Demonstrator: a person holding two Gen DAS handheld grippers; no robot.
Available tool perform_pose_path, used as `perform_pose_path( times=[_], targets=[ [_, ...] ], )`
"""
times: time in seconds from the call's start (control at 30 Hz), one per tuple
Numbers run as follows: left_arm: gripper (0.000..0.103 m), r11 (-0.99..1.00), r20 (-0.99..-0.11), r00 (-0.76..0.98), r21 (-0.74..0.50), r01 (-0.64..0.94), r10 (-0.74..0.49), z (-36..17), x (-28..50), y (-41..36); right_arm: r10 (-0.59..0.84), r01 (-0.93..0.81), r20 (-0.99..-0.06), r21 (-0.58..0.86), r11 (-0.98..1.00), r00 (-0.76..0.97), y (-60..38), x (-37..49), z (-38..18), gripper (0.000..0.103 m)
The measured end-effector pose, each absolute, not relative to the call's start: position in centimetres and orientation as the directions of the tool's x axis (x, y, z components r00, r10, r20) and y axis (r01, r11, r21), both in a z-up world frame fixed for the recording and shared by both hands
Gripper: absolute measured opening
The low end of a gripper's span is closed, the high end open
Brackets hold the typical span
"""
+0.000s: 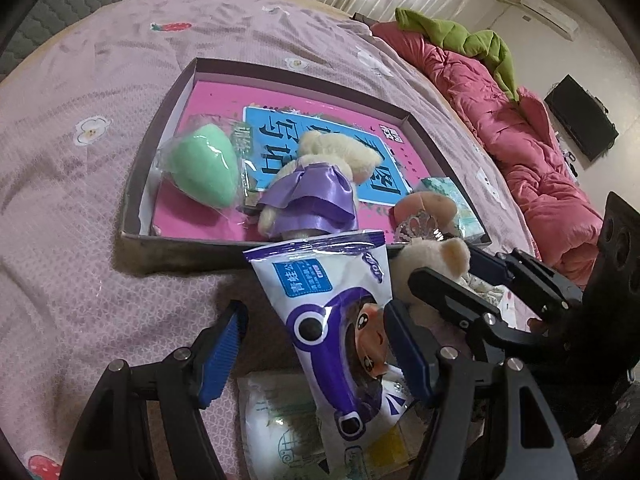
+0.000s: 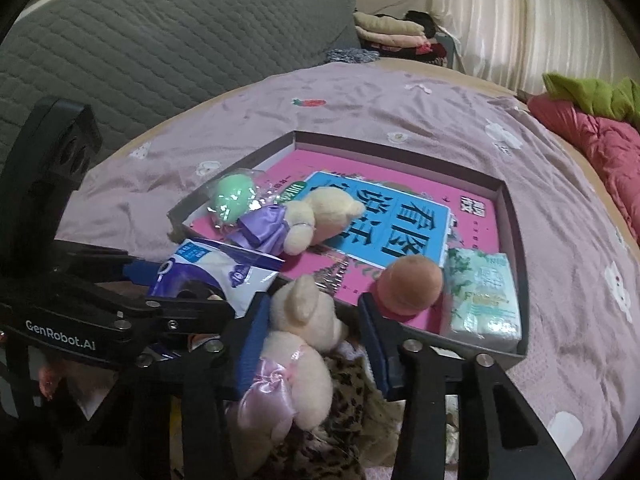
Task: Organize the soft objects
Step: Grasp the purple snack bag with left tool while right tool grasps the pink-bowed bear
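A shallow cardboard box lies on the bed and holds a pink book. In it are a green sponge egg, a plush bear in a purple dress, a peach sponge and a tissue pack. My left gripper stands open around a white and purple packet that leans on the box's near wall; the left pad is clear of it. My right gripper is shut on a cream plush bear in a pink dress, just before the box's near edge.
A second pale pack lies under the packet. Leopard-print cloth sits below the held bear. A pink quilt with a green cloth lies along the bed's right side. A grey padded headboard rises behind.
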State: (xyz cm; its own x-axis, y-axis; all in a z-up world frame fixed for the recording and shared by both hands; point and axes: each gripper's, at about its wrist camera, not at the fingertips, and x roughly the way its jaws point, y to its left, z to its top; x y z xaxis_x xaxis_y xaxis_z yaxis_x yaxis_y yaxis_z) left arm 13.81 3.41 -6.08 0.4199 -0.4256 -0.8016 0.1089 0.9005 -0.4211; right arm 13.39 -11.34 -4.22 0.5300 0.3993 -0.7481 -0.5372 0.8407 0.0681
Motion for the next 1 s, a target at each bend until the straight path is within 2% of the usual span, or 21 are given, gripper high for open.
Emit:
perform_pose_path(
  times=[0.07,0.33,0.4,0.5,0.57,0.73,1.0],
  targets=[
    [0.070,0.896,-0.801,0.413,-0.430,0.108,-0.434,-6.2,13.9,3.4,0.408,-0.547,-0.750,0.073,0.834,0.521,-11.1,13.4,-4.2,0.034],
    [0.069,0.885,-0.803,0.380,-0.453,0.110,-0.459,-6.6,14.4,3.0,0.449,-0.524,-0.743,0.156,0.838,0.496,-12.2,13.9,-4.0,0.031],
    [0.065,0.876,-0.797,0.375,-0.469,0.108,-0.473,-6.6,14.5,3.1,0.468,-0.512,-0.733,0.190,0.838,0.494,-12.7,14.0,-3.8,0.031],
    [0.053,0.863,-0.784,0.371,-0.492,0.117,-0.497,-6.6,14.4,3.0,0.479,-0.505,-0.724,0.208,0.838,0.496,-13.0,14.2,-3.5,0.031],
    [0.039,0.853,-0.774,0.369,-0.506,0.128,-0.515,-6.5,14.4,2.8,0.484,-0.502,-0.720,0.216,0.837,0.497,-13.1,14.2,-3.5,0.031],
    [0.023,0.839,-0.757,0.375,-0.526,0.137,-0.535,-6.2,14.2,2.8,0.499,-0.497,-0.712,0.240,0.834,0.493,-13.4,14.2,-3.2,0.031],
    [0.018,0.827,-0.730,0.399,-0.536,0.170,-0.555,-4.8,13.6,3.1,0.543,-0.487,-0.687,0.305,0.818,0.482,-14.0,14.4,-2.8,0.031]
  ],
)
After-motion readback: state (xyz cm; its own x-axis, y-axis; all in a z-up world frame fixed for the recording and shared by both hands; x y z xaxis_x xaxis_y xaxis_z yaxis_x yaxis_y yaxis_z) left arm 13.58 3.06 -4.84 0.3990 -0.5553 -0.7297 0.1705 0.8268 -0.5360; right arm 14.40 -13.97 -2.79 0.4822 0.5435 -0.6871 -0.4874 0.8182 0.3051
